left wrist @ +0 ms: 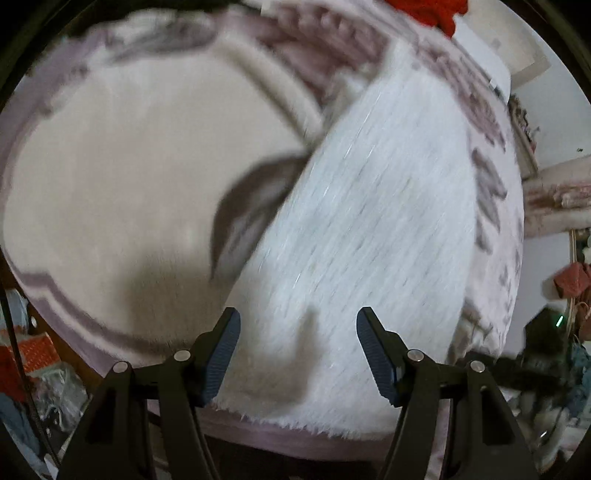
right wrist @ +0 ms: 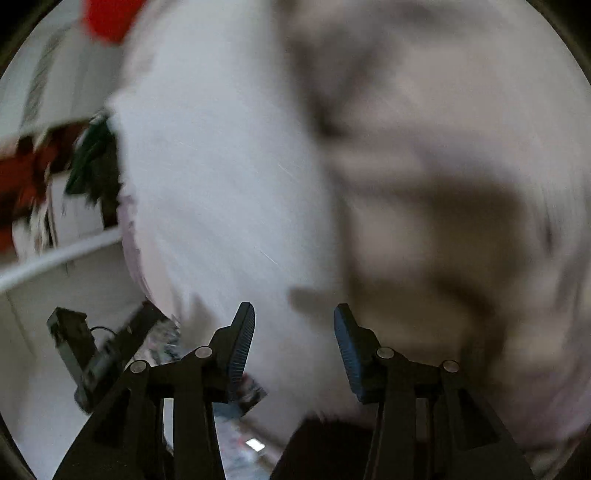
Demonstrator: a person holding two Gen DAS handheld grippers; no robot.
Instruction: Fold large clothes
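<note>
A large white fuzzy garment (left wrist: 369, 221) lies in a long folded strip across a cream and mauve patterned blanket (left wrist: 122, 166). Its frayed near edge hangs just below my left gripper (left wrist: 298, 325), which is open and empty right above the cloth. In the right wrist view, which is blurred, the same white garment (right wrist: 221, 184) fills the middle. My right gripper (right wrist: 294, 317) is open and empty above its near edge.
A red cloth (left wrist: 432, 11) lies at the far end of the blanket. Clutter and bags (left wrist: 40, 362) sit on the floor at lower left. A white shelf (right wrist: 62, 254) and a black device (right wrist: 85, 350) are to the left in the right wrist view.
</note>
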